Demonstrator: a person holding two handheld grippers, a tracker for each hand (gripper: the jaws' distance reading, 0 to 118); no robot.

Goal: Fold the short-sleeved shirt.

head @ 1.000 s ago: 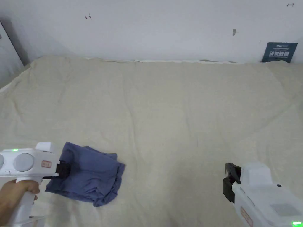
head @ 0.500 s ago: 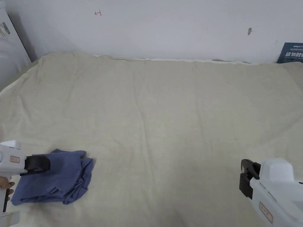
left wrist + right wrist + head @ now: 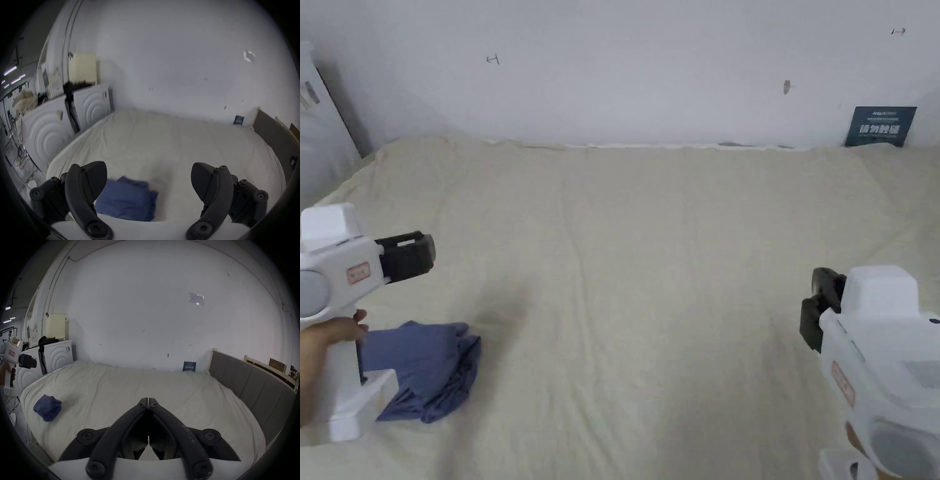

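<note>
Shirt (image 3: 422,369) beneath raised, spread left claw (image 3: 148,180)

Shirt (image 3: 428,369): its near-left part hidden behind the left tool (image 3: 415,255) body; blurred in the left gripper view. Right tool (image 3: 822,306) body cut by the lower-right frame edge.

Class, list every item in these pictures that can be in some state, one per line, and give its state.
blue shirt: folded into a small bundle, lying free near the bed's left edge
left gripper: open, raised above the shirt, holding nothing
right gripper: shut, empty, held over the bed
bed sheet: spread out, lightly creased
</note>
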